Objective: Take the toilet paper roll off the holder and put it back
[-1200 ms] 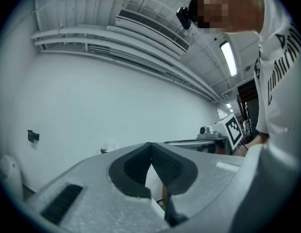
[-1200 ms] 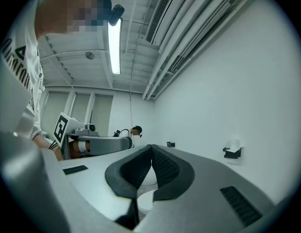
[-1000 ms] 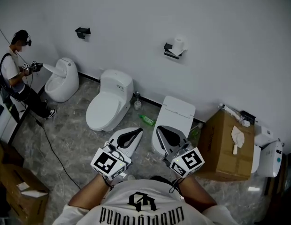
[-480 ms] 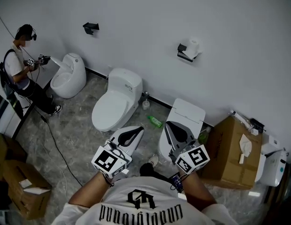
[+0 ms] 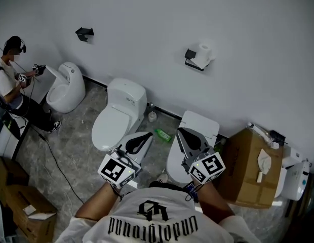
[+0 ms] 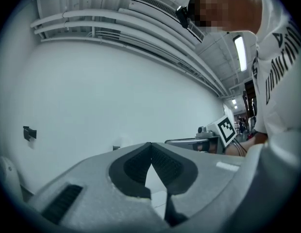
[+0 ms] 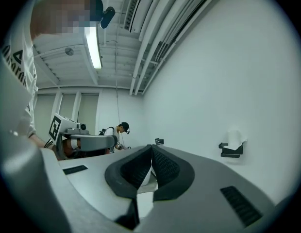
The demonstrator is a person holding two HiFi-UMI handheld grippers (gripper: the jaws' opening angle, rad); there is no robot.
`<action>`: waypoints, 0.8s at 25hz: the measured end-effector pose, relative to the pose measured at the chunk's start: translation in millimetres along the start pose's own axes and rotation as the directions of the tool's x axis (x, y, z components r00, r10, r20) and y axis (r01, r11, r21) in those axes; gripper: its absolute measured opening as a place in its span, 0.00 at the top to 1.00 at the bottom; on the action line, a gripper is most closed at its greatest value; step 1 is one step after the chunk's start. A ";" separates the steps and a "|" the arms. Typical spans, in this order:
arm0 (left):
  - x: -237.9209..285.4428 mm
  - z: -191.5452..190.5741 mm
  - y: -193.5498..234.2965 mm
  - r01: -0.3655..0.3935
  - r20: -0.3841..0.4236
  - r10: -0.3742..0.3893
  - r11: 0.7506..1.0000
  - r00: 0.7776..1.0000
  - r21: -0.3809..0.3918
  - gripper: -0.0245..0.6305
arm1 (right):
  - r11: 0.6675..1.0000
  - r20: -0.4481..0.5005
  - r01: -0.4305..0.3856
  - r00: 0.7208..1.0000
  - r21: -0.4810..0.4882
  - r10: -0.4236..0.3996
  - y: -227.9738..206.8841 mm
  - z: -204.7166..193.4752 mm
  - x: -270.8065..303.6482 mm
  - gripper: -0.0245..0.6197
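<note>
The toilet paper roll (image 5: 202, 52) sat on its black holder (image 5: 191, 60), fixed high on the white wall (image 5: 147, 24). It seemed to stand on end there, long axis upright, though it was too small in the head view to be sure. Nothing touched it.

Both claws were held low and close to the person's body, well apart from the roll. The left claw (image 5: 145, 136) was pressed fully together with nothing between its pads, and the right claw (image 5: 181, 132) was the same, closed and empty. From the right claw the roll lay ahead, upward and a little to the right. In the right gripper view it showed off to the right of the closed tips (image 7: 151, 147). The right claw was the nearer of the two, so I judged the reach would fall to it, and it would need to open first.

A white toilet (image 5: 190, 146) stood against the wall almost under the holder, directly in the line of approach. A cardboard box (image 5: 246, 166) crowded the floor on its right, and a green bottle (image 5: 161, 134) lay to its left. The air around the holder itself was clear on every side, with bare wall above and beside it.
</note>
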State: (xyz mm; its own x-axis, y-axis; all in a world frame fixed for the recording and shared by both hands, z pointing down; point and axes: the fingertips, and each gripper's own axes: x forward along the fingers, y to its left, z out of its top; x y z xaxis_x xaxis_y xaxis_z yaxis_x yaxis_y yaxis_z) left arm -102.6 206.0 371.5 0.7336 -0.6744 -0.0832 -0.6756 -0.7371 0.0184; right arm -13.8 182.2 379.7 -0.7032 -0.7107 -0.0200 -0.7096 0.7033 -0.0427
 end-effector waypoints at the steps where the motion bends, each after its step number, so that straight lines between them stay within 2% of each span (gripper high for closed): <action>1: 13.2 -0.8 3.7 0.007 -0.001 -0.007 1.000 1.000 -0.002 0.94 | 1.000 0.002 0.006 1.000 0.003 -0.006 -12.0 1.8 2.6 0.94; 9: 100.5 -7.7 9.3 0.082 -0.005 -0.083 0.996 0.997 -0.027 0.94 | 0.999 -0.004 0.038 0.999 -0.017 -0.038 -82.3 16.8 3.8 0.94; 20: 187.6 -11.3 33.3 0.195 -0.015 -0.196 0.980 0.981 -0.039 0.94 | 0.986 -0.006 0.166 0.986 -0.009 -0.166 -150.3 20.9 7.5 0.94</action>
State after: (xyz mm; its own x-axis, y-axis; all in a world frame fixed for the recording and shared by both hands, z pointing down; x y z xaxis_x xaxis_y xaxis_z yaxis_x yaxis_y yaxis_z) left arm 13.4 54.4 367.8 0.8527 -0.5177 -0.0698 -0.5160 -0.8556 0.0409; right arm 88.5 70.8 365.1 -0.5755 -0.8178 -0.0064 -0.8171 0.5753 -0.0365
